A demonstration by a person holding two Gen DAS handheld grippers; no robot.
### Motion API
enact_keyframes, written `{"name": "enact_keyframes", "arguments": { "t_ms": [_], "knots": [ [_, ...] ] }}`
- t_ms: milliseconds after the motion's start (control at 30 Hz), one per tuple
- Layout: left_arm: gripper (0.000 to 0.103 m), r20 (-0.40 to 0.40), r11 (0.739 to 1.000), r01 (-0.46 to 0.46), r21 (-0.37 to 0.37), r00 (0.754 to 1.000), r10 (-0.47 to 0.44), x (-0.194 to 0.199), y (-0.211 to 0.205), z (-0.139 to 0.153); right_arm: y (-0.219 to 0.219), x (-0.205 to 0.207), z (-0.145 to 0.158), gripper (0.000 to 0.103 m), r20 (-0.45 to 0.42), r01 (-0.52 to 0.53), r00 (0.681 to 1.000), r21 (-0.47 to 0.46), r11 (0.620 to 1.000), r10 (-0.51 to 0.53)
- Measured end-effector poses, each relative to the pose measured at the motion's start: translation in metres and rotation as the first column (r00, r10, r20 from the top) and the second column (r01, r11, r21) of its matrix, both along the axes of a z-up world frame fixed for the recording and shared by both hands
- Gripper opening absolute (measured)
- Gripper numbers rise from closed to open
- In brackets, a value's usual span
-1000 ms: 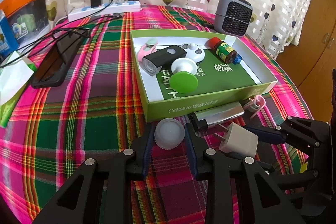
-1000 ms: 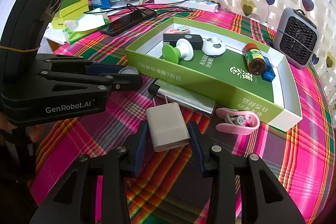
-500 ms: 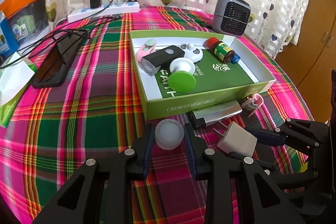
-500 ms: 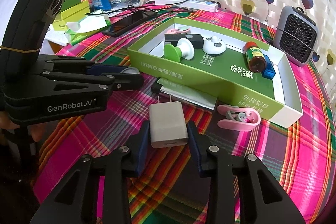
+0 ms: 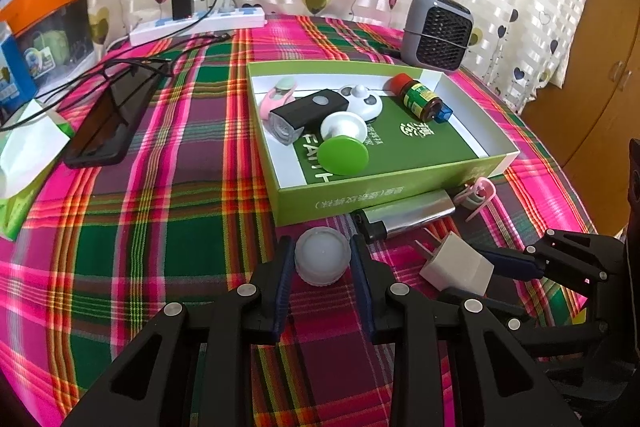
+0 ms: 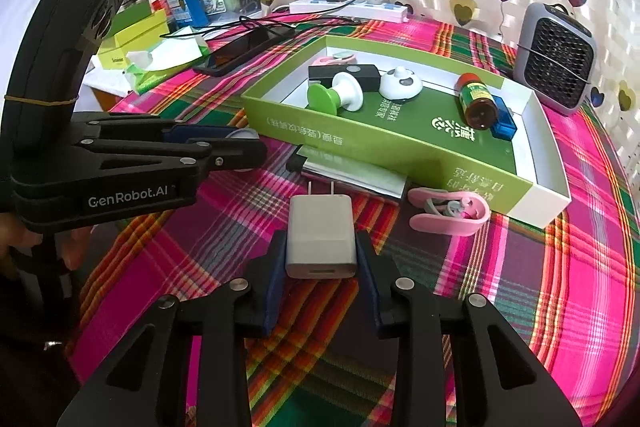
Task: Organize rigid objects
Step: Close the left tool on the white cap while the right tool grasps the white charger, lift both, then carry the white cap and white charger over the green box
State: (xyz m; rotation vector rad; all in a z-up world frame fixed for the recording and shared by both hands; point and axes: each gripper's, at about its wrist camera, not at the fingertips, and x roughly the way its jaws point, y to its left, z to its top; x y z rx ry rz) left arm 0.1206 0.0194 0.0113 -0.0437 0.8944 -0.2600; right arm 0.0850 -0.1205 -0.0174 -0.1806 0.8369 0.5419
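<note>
Grip risk first, nearest things. Right gripper has the white charger between its blue pads, jaws closing, sides look touched near its back end only; prongs point far toward the silver lighter. Likely slip or twist on lifting, since the smooth body is held off-centre, and the prongs could catch the lighter or the box wall.

Left gripper sits narrow around the white round cap; pads just beside its edges, contact hard to confirm. A round, low thing may pop out or roll on the plaid cloth.

Pink clip lies right of the charger, near the green box, not yet in. Both grippers are close together, so they may collide heading for the same box, which already holds a green-and-white spool, black lamp, panda-like piece and brown bottle.

Hidden: underside contact of both objects, the cap's near edge, the lighter's far side under the box wall. Left hand barely shows.
</note>
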Motion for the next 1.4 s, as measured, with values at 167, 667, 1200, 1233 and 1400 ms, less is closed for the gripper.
{"name": "enact_keyframes", "arguments": {
  "t_ms": [167, 667, 1200, 1233, 1400],
  "knots": [
    [0.027, 0.003, 1.0, -0.002, 0.001, 1.0, 0.002, -0.002, 0.0, 0.002, -0.002, -0.003, 0.001, 0.034, 0.005, 0.004, 1.0, 0.006, 1.0, -0.004],
    [0.027, 0.05, 1.0, 0.015, 0.002, 0.999, -0.015, -0.009, -0.003, 0.021, -0.013, -0.005, 0.013, 0.034, 0.034, 0.047, 0.998, 0.03, 0.998, -0.048],
    [0.027, 0.079, 0.999, 0.048, 0.008, 0.996, -0.048, 0.008, -0.013, 0.038, -0.037, 0.017, 0.034, 0.034, 0.063, 0.122, 0.99, 0.041, 0.992, -0.124],
    [0.027, 0.08, 0.999, 0.051, 0.007, 0.995, -0.051, 0.011, -0.014, 0.039, -0.039, 0.02, 0.034, 0.035, 0.061, 0.13, 0.989, 0.038, 0.991, -0.133],
    [0.027, 0.084, 0.998, 0.07, 0.007, 0.994, -0.07, 0.022, -0.02, 0.043, -0.05, 0.035, 0.034, 0.035, 0.032, 0.165, 0.986, 0.051, 0.985, -0.166]
  ]
}}
